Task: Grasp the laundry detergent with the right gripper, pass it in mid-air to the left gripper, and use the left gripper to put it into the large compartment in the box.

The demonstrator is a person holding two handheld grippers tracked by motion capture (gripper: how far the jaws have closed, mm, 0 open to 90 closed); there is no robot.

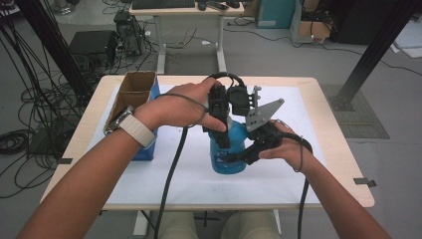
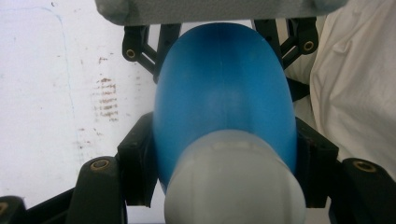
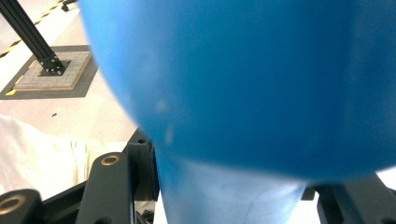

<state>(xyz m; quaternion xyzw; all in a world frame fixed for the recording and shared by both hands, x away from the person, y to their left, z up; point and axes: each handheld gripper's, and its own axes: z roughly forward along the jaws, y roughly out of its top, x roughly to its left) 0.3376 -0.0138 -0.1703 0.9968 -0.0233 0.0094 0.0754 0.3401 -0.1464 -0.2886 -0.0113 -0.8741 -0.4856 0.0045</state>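
A: Status on the bottle?

B: I'm seeing the blue bottle [image 1: 228, 149] standing upright on the white mat [image 1: 149, 174], about mid-table, a bit toward the person's side. It's sitting between both grippers. In the left gripper view its white cap [image 2: 233, 182] is pointing at the camera, blue body [image 2: 224, 88] running away from it.

A: Left claw?

B: The left gripper [image 1: 222, 130] is coming down from above, and its jaws are pinching the bottle at the neck, just behind the cap. Black pads are pressing on both sides in its own view. The left hand [image 1: 181, 107] is wrapping the gripper body.

A: Right one?

B: The right gripper [image 1: 247, 152] is reaching in from the right, low on the bottle. In the right gripper view the blue body [image 3: 243, 79] is blurring out close to the lens, with jaws on either side of a narrower blue part [image 3: 224, 196]. I'm reading it as clamped on the bottle too. The right hand [image 1: 283, 147] is holding it, grey plate [image 1: 263, 114] tilted up on top.

A: Anything else on the table?

B: An open cardboard box [image 1: 132, 97] is sitting at the left edge of the mat, well apart from the bottle. Cables [image 1: 171, 169] are trailing back off the table's near edge.
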